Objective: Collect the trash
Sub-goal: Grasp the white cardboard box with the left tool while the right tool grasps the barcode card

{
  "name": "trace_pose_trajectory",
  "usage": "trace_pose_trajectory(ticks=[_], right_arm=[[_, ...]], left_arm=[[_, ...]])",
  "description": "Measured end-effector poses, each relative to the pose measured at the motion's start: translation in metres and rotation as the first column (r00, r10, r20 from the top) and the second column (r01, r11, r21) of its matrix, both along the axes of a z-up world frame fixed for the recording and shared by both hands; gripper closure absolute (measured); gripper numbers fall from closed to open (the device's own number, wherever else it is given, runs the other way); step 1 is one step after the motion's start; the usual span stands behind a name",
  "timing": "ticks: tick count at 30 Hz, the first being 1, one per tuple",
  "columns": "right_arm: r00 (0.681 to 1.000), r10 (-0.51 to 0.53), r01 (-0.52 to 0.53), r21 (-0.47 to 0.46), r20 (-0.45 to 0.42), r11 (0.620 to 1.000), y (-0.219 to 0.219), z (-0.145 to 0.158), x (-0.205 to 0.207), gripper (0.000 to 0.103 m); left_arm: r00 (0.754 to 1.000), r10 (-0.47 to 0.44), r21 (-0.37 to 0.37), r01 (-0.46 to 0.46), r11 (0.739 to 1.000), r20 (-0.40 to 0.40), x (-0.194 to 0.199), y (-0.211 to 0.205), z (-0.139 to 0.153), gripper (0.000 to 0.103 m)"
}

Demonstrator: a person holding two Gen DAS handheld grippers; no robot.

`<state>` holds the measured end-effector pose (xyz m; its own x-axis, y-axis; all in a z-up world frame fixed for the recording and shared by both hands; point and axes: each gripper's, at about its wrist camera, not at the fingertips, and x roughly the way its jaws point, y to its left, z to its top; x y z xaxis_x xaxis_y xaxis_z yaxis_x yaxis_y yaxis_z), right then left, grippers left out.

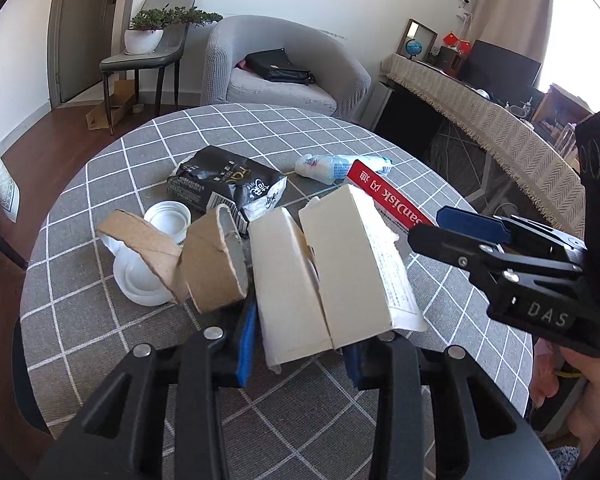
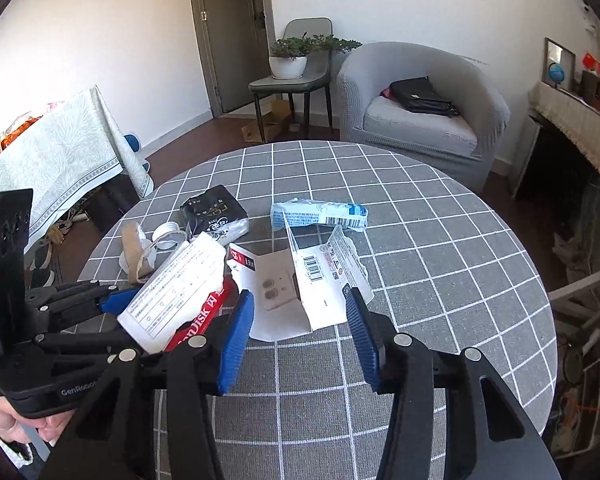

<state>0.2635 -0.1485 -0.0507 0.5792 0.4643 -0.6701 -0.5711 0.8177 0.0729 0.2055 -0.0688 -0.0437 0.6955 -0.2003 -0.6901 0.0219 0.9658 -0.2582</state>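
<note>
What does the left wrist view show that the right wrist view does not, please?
Only the left wrist view shows the monitor. Only the right wrist view shows the opened white card pack between the right gripper's open fingers, and the green-clothed table. Both show the white box clamped in the left gripper, the black pouch and the armchair.

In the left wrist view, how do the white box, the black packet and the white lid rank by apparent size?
1. white box, though it is nearest the camera
2. black packet
3. white lid
</note>
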Motion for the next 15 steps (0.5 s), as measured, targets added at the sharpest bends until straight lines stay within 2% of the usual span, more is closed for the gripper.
trace_pose_trajectory(ticks=[3, 15], right_arm=[[1.000, 0.001, -0.001, 0.004, -0.015, 1.000, 0.003, -0.002, 0.006, 0.062], [0.998, -0.025, 0.022, -0.045, -0.057, 0.999, 0.028, -0.016, 0.021, 0.072]], left_arm=[[1.000, -0.022, 0.001, 0.022, 1.000, -0.002, -0.008, 0.001, 0.000, 0.065], [0.996, -0.084, -0.023, 0.085, 0.996, 0.035, -0.035, 0.021, 0.015, 0.065]])
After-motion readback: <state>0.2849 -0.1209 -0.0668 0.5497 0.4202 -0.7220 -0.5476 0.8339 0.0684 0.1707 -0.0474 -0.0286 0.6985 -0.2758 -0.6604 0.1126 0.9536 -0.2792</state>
